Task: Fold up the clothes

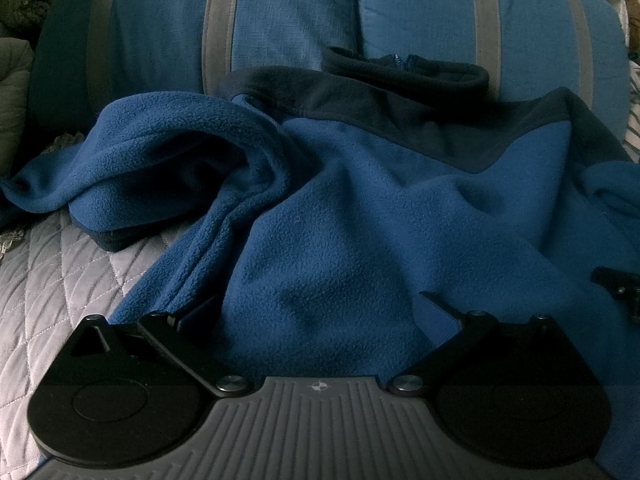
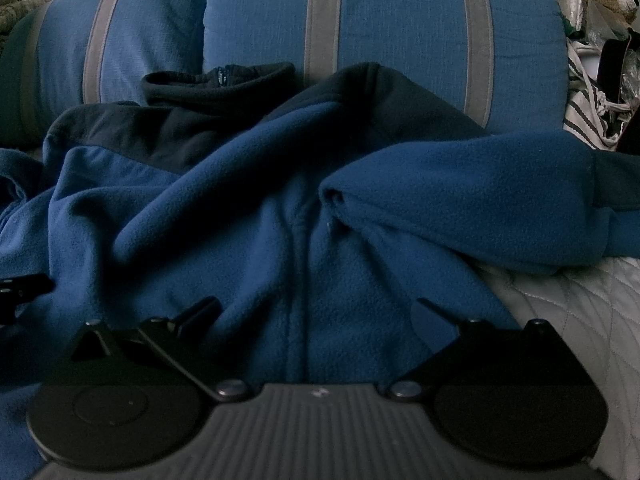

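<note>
On the grey quilted bed, the rumpled blue fleece jacket lies unfolded, both sleeves loose, while the left gripper and right gripper gape wide, grasping nothing.

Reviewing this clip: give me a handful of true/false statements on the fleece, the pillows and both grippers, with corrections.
1. The blue fleece jacket lies rumpled on the quilted bedspread. True.
2. Its dark collar points toward the striped pillows. True.
3. The left gripper has its jaws shut on a sleeve. False: they are spread wide, with the hem area between them.
4. The right gripper is also open. True.
5. The pillows are plain red. False: blue with grey stripes.
</note>
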`<action>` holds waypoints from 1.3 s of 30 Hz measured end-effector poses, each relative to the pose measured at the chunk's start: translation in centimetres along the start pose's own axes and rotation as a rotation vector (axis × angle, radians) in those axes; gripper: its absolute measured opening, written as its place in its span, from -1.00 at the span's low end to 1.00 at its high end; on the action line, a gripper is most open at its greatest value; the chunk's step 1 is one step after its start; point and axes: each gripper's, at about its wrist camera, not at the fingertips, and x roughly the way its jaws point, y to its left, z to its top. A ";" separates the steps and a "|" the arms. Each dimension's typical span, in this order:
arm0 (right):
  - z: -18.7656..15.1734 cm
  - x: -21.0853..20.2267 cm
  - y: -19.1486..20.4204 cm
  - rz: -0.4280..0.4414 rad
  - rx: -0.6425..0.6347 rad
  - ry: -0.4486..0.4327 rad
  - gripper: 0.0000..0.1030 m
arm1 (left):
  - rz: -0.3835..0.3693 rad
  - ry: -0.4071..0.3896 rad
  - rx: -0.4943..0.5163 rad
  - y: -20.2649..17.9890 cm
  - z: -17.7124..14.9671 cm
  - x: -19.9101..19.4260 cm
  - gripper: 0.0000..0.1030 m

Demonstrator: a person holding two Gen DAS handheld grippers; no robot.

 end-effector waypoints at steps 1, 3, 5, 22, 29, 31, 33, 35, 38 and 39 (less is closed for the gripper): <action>0.0 0.0 0.0 0.000 0.000 0.000 1.00 | 0.000 0.000 0.000 0.0 0.0 0.0 1.00; 0.0 0.0 0.0 -0.001 0.001 0.000 1.00 | 0.000 0.000 0.000 0.0 0.0 0.0 1.00; 0.0 0.0 0.0 -0.004 -0.001 0.000 1.00 | 0.000 0.000 0.000 0.0 0.0 0.0 1.00; -0.1 0.0 0.1 -0.005 0.001 -0.001 1.00 | -0.001 0.010 0.001 -0.1 0.2 0.0 1.00; -0.1 0.1 0.1 -0.005 0.001 -0.001 1.00 | -0.024 -0.064 0.100 -1.3 1.7 -3.0 1.00; -0.1 0.0 0.1 -0.005 0.001 0.000 1.00 | -0.051 -0.126 0.074 -1.3 2.1 -4.6 1.00; -0.1 0.0 0.1 -0.004 0.002 0.000 1.00 | -0.077 -0.170 0.053 -1.3 2.6 -5.9 1.00; -0.1 0.1 0.0 -0.004 0.002 0.000 1.00 | -0.093 -0.190 0.038 -1.4 3.0 -6.6 1.00; -0.1 0.1 0.0 -0.004 0.002 0.000 1.00 | -0.112 -0.195 0.015 -1.4 3.3 -7.1 1.00; -0.1 0.1 0.0 -0.004 0.002 0.000 1.00 | -0.119 -0.193 0.000 -1.3 3.4 -7.2 1.00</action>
